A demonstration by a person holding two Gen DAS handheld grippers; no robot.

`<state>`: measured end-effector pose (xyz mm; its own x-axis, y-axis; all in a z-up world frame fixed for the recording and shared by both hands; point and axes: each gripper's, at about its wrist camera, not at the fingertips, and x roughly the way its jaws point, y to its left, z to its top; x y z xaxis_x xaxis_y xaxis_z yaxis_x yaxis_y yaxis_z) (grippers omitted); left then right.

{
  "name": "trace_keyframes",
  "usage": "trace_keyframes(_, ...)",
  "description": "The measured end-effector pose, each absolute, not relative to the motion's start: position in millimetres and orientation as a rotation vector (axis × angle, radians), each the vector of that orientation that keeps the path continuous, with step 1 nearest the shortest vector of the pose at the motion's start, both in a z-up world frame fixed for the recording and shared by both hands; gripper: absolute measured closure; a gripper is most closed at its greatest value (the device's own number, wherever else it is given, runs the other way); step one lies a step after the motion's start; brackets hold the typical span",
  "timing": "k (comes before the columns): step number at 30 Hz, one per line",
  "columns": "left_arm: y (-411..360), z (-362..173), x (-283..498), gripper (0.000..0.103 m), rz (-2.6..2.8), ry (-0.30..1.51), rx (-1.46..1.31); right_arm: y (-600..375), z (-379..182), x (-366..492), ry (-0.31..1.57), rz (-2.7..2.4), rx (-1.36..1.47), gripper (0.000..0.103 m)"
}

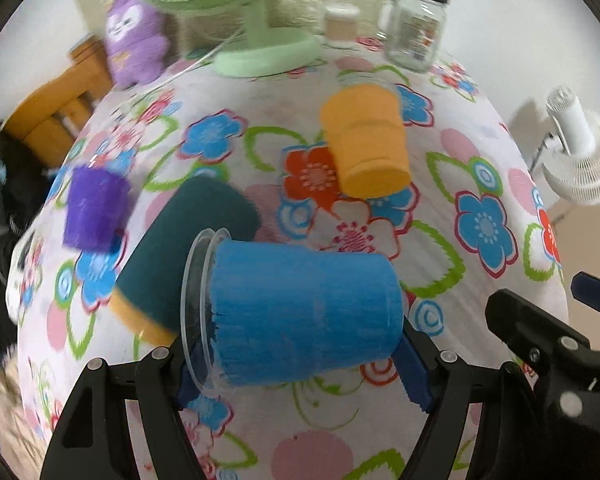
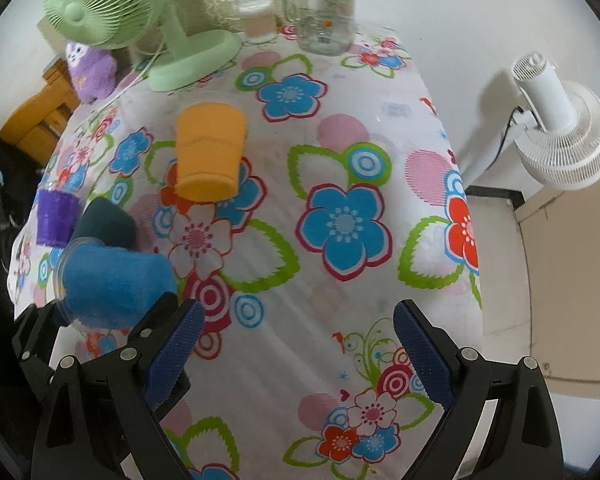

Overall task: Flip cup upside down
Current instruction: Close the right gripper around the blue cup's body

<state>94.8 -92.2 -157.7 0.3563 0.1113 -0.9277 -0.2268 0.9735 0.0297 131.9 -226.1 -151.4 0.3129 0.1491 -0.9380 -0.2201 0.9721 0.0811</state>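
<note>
Purple cup: it stands well to the left of the blue cup; keep your swing away from it.
Teal cup: it lies on its side just behind the blue cup's rim, so you have little room on that side.
Blue cup: you hold it on its side above the flowered tablecloth, clear rim to the left, closed bottom to the right.
Left gripper: your fingers are closed on the blue cup, one pad at the rim end and one at the bottom end. Judging by the tilt, the turn is about half done. Keep rolling your wrist until the rim faces the cloth, hold the squeeze steady, then lower it flat before you let go.
Orange cup: it sits behind the blue cup, well apart, and should not get in your way.
Right gripper: your fingers are spread wide and hold nothing, to the right of the blue cup; keep it out of the way.
</note>
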Motion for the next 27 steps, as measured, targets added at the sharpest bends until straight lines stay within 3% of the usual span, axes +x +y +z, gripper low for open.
trace_keyframes(13, -48.3, -159.8, 33.2, 0.023, 0.519, 1.182, -0.389, -176.2, -154.8, 124.7, 1.239, 0.406, -0.210, 0.006)
trace_keyframes(25, -49.4, -177.6, 31.5, 0.022, 0.563, 1.198, -0.460, -148.3, -171.2, 122.2, 1.269, 0.471, -0.273, 0.006)
trace_keyframes(26, -49.6, -177.9, 30.9, 0.019, 0.560, 1.195, -0.473, -149.2, -172.4, 122.2, 1.272, 0.468, -0.270, 0.006)
trace_keyframes(27, -48.7, -176.9, 28.3, 0.009, 0.568, 1.183, -0.494, -150.7, -173.7, 122.4, 1.276, 0.464, -0.266, 0.006)
